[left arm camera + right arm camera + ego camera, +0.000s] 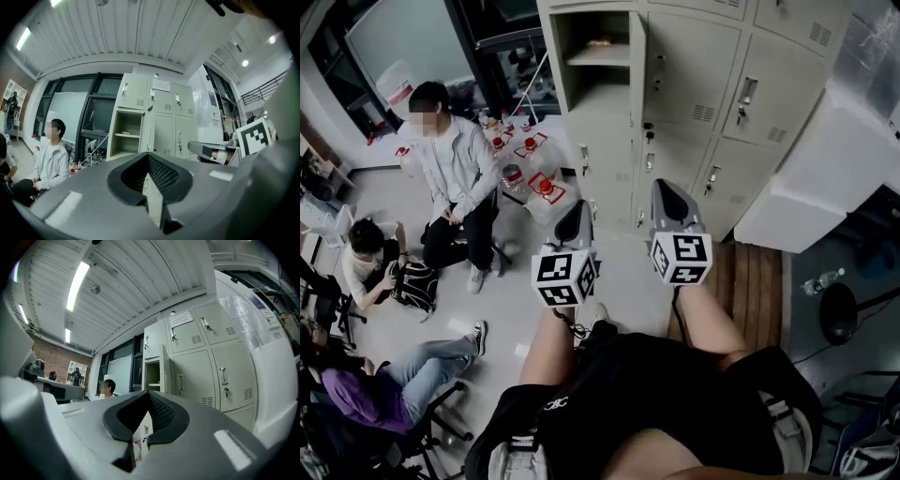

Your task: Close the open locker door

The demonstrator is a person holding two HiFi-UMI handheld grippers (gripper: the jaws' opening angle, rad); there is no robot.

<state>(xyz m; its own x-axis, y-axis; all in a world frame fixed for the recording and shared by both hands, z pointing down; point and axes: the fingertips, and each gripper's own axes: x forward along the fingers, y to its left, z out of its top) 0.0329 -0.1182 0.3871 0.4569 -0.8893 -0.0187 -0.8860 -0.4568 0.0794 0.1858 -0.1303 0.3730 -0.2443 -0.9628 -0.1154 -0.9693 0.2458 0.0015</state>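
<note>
The step in hand, as I judge it, is the approach: both grippers hang well short of the lockers (712, 84), and the open locker door (637, 58) stands at 12 o'clock from them, swung out edge-on from the right side of its top compartment (595, 80). The right gripper (669, 199) is clenched on nothing, and the left gripper (577, 221) looks pressed together and empty too, which probably suits a push better than a grasp. It would be wise to carry the right gripper up to the door's outer face, meet it near the free edge away from the hinge, and sweep it toward 9 o'clock and then back into the frame, slowly enough that thin sheet metal does not bounce off the latch. The lockers are pale, painted steel with flat panels, small vent slots and slim bar handles. A shelf (600, 56) crosses the compartment. The grippers are smooth grey moulded shells, their black pads (160, 411) finely dimpled, and each carries a cube (564, 277) with black-and-white squares.
</note>
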